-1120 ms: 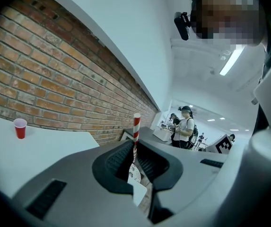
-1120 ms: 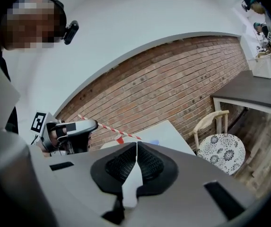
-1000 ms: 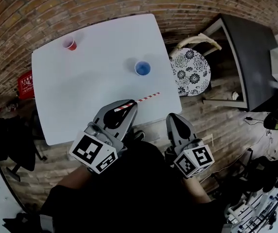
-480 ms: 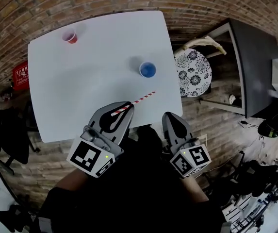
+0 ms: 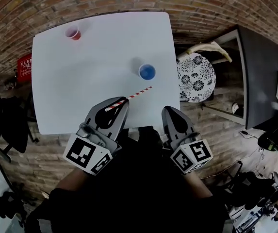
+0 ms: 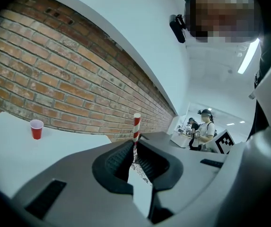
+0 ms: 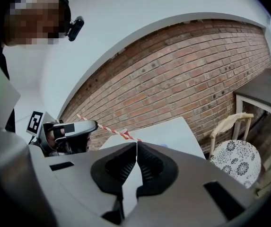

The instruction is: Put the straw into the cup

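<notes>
A red-and-white striped straw (image 5: 131, 95) is gripped at its near end by my left gripper (image 5: 113, 107), which is shut on it above the white table's (image 5: 80, 81) near edge. The straw's free end points toward the blue cup (image 5: 147, 72) and stops short of it, apart. A red cup (image 5: 72, 32) stands at the table's far left corner. In the left gripper view the straw (image 6: 136, 125) rises from between the jaws, with the red cup (image 6: 36, 129) at the left. My right gripper (image 5: 173, 116) is shut and empty, beside the left one; its view shows the straw (image 7: 108, 128).
A chair with a flower-patterned cushion (image 5: 196, 77) stands just right of the table, and a dark table (image 5: 262, 67) lies beyond it. A red item (image 5: 25, 67) sits on the brick floor at the left. People stand far off in the left gripper view.
The left gripper has kept hold of the straw and drifted slightly left; the straw's free end now lies a little nearer the blue cup. The right gripper has stayed shut.
</notes>
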The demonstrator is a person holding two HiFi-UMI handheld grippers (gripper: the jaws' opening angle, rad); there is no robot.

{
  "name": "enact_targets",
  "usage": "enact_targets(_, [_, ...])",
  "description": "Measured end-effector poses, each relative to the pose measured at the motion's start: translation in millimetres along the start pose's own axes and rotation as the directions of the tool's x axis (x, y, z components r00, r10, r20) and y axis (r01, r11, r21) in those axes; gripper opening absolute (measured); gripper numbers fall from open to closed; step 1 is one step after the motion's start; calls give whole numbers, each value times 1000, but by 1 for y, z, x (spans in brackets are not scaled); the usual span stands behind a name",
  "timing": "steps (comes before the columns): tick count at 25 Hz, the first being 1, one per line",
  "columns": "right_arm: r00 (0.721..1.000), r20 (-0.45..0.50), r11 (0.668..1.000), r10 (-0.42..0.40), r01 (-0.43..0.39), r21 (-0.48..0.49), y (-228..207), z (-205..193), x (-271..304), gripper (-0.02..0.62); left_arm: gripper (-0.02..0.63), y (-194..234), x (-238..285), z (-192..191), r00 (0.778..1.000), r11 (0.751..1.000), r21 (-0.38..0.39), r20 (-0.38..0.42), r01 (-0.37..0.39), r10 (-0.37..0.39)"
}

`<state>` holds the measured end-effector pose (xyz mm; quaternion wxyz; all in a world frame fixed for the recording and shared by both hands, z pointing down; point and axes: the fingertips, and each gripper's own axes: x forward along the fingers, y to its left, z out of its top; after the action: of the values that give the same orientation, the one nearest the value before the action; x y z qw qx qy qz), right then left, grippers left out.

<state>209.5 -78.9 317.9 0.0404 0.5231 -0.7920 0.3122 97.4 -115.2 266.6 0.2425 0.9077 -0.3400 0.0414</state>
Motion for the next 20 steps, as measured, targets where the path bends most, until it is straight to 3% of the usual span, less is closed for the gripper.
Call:
enact_targets(9, [997, -40, 997, 64, -62, 41, -26, -6, 14, 28, 37, 7, 24, -13, 997, 997, -23, -22, -76, 76])
enact_targets(20, [995, -78, 996, 68, -63, 58, -46, -8, 31, 28, 37, 24, 48, -22, 994, 993, -47, -41, -107, 105])
